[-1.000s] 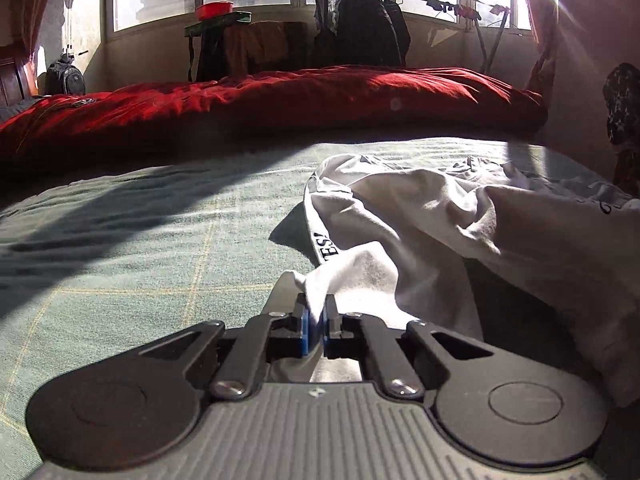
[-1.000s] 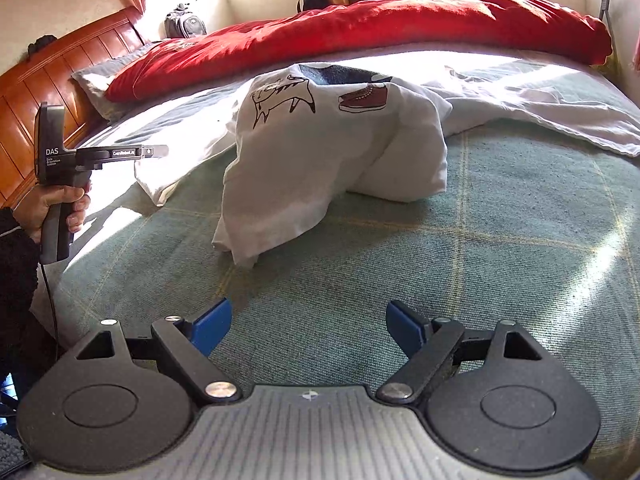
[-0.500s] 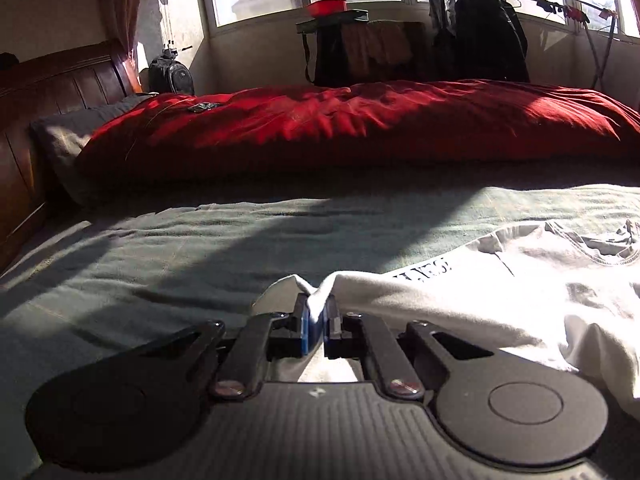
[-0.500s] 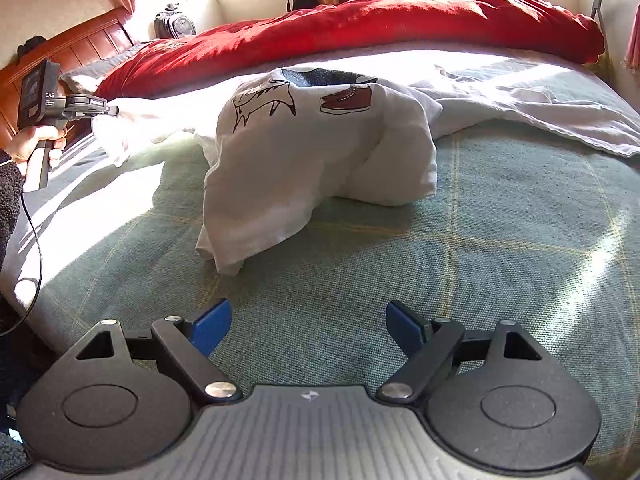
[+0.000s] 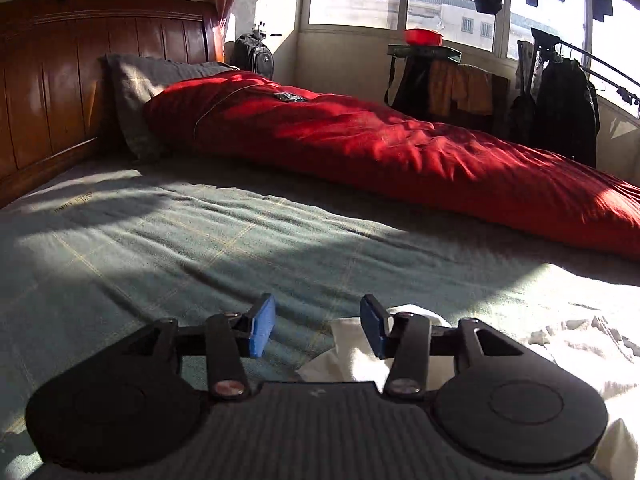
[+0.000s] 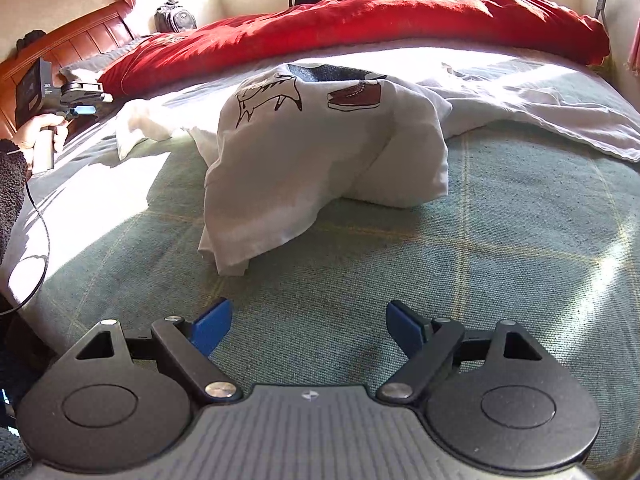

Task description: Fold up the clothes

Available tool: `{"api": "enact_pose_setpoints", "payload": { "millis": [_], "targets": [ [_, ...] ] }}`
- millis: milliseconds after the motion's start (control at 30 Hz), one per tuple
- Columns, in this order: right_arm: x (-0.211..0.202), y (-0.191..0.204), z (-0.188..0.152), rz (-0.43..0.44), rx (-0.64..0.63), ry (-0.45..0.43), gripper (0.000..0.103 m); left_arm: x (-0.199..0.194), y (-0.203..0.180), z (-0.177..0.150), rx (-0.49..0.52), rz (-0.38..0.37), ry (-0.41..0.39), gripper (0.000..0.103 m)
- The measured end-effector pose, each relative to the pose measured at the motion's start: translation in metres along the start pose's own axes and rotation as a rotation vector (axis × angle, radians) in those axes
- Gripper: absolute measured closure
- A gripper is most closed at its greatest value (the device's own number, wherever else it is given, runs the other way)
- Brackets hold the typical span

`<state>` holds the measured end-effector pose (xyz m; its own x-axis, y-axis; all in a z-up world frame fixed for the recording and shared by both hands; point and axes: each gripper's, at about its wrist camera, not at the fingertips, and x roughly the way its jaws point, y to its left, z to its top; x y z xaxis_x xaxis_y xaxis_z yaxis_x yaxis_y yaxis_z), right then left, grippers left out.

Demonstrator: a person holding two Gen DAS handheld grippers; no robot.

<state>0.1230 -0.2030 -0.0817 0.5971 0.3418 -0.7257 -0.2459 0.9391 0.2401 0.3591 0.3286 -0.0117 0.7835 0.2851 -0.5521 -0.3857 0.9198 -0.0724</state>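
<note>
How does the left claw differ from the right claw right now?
The left claw has its jaws partway apart and opening, with a white T-shirt edge lying just under its right finger; the right claw stands wider.
The left claw is by the shirt's edge near the headboard; the right claw hovers over bare green blanket, short of the shirt.
Neither grips anything.

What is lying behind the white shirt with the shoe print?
Behind the white shirt a red quilt lies along the green bedcover. The shirt hides the bedcover directly under it.
</note>
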Motion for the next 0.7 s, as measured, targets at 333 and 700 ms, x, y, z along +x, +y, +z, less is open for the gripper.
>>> {"api": "enact_pose_setpoints", "payload": {
  "millis": [333, 700],
  "targets": [
    [0.008, 0.01, 0.003, 0.008, -0.02, 0.022, 0.015, 0.047, 0.01, -0.047, -0.135, -0.106, 0.194, 0.061],
    [0.011, 0.01, 0.002, -0.01, -0.024, 0.029, 0.015, 0.058, -0.041, -0.049, -0.034, -0.078, 0.151, 0.099]
  ]
}}
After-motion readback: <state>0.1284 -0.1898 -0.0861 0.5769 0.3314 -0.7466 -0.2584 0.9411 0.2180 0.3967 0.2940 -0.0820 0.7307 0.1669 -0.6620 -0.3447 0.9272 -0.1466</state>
